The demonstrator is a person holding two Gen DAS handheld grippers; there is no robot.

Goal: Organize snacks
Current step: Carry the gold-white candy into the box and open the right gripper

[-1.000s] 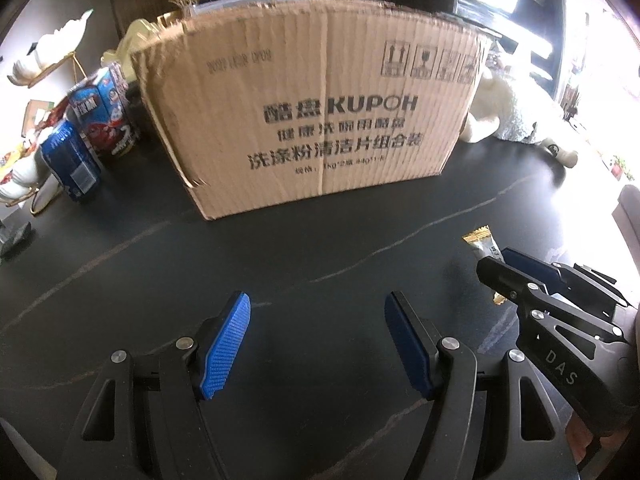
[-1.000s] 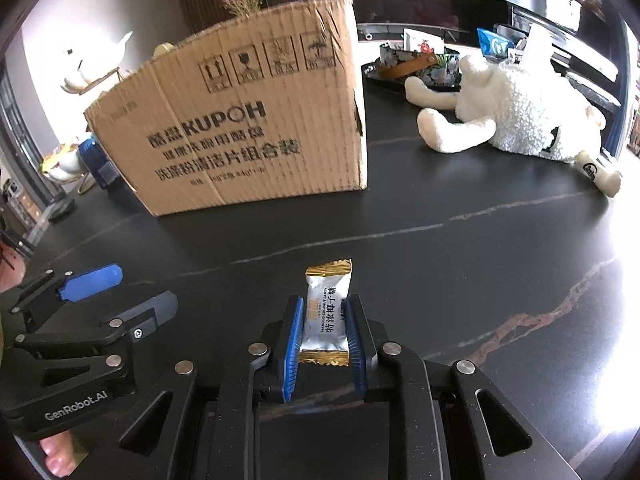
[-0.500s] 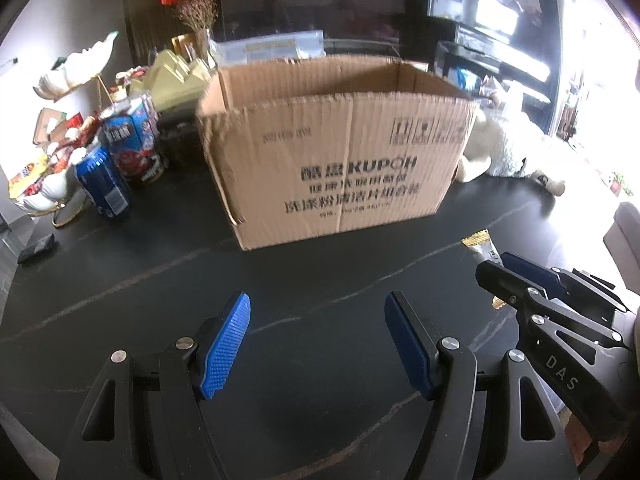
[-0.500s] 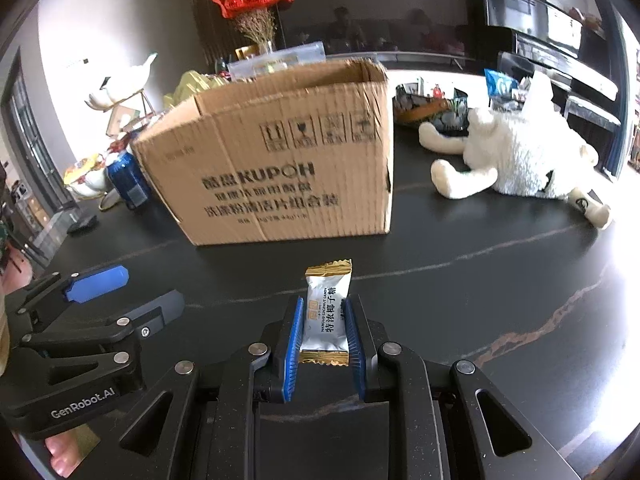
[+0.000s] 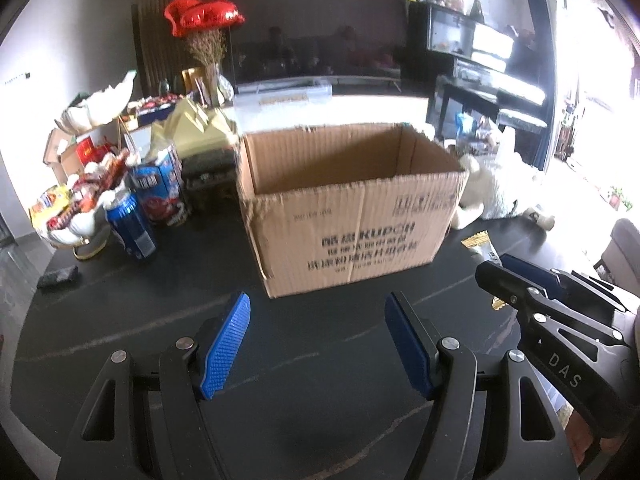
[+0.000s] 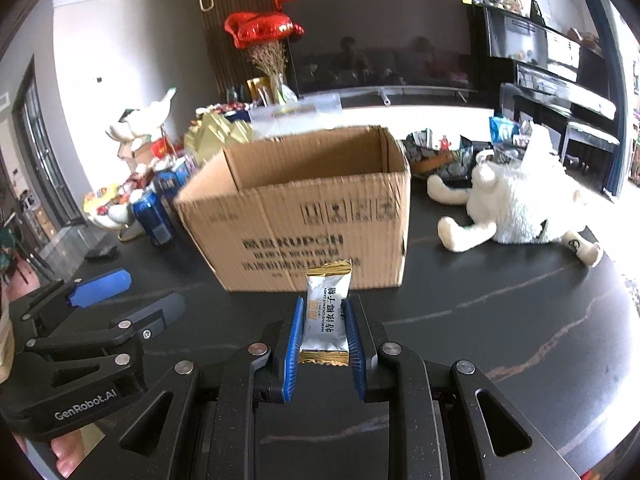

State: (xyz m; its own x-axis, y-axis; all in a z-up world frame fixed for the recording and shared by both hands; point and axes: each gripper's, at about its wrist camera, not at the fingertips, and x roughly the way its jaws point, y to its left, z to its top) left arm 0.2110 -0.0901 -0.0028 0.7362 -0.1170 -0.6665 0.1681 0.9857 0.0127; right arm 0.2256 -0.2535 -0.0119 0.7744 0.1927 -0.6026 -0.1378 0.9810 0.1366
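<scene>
A small silver candy packet (image 6: 326, 312) with gold crimped ends stands upright between the blue pads of my right gripper (image 6: 323, 308), which is shut on it. The same packet (image 5: 482, 246) shows at the right of the left wrist view, ahead of the right gripper (image 5: 520, 276). My left gripper (image 5: 318, 312) is open with nothing between its fingers, held above the dark table. An open-topped cardboard box (image 5: 352, 208) stands ahead of both grippers; as much of its inside as I can see is bare. It also fills the middle of the right wrist view, cardboard box (image 6: 304, 208).
Left of the box stand a blue drinks can (image 5: 132, 226), a blue snack carton (image 5: 160, 188) and a white dish of sweets (image 5: 76, 216). A white plush toy (image 6: 516, 204) lies to the right on the black table (image 6: 500, 304). A small dark object (image 5: 58, 276) lies near the left edge.
Both grippers have risen and tipped downward, so the box's open top has come into view. The candy packet stays clamped in the right gripper; the left gripper's opening is unchanged.
</scene>
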